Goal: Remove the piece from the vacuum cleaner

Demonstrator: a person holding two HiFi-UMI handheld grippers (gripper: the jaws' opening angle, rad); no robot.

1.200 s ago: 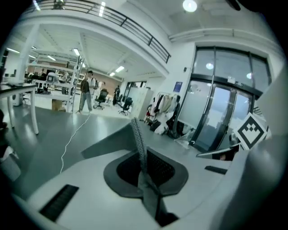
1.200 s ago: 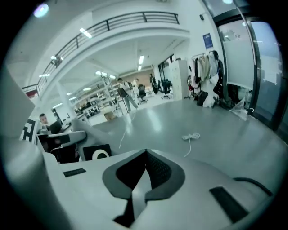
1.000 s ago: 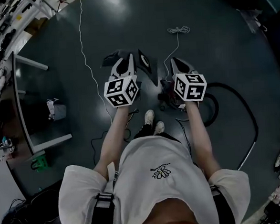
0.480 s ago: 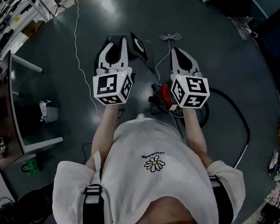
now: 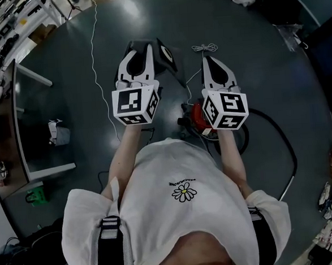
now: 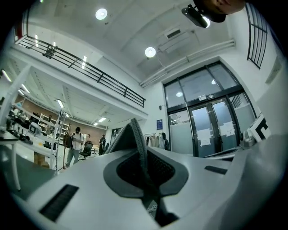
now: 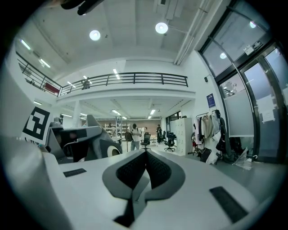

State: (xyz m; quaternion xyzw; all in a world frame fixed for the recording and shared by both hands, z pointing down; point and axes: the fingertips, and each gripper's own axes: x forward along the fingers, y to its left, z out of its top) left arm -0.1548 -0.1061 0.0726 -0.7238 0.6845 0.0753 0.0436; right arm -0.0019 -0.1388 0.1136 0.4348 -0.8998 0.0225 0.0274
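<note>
While the left gripper (image 6: 142,155) pinches a dark piece (image 5: 164,54), the right gripper (image 7: 145,158) is empty; its jaws press together.

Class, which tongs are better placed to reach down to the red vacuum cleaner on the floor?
Right. The right tongs hover shut and empty above the red vacuum cleaner. The left tongs sit further aside, apparently shut on a dark flat piece.

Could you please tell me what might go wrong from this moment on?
The flat black piece seems pinched only by a thin edge in the shut left gripper; it could slip and drop. The right gripper, shut and empty, gives it no support. The black hose and white cord lie by the red vacuum cleaner below the person; a step could snag them.
</note>
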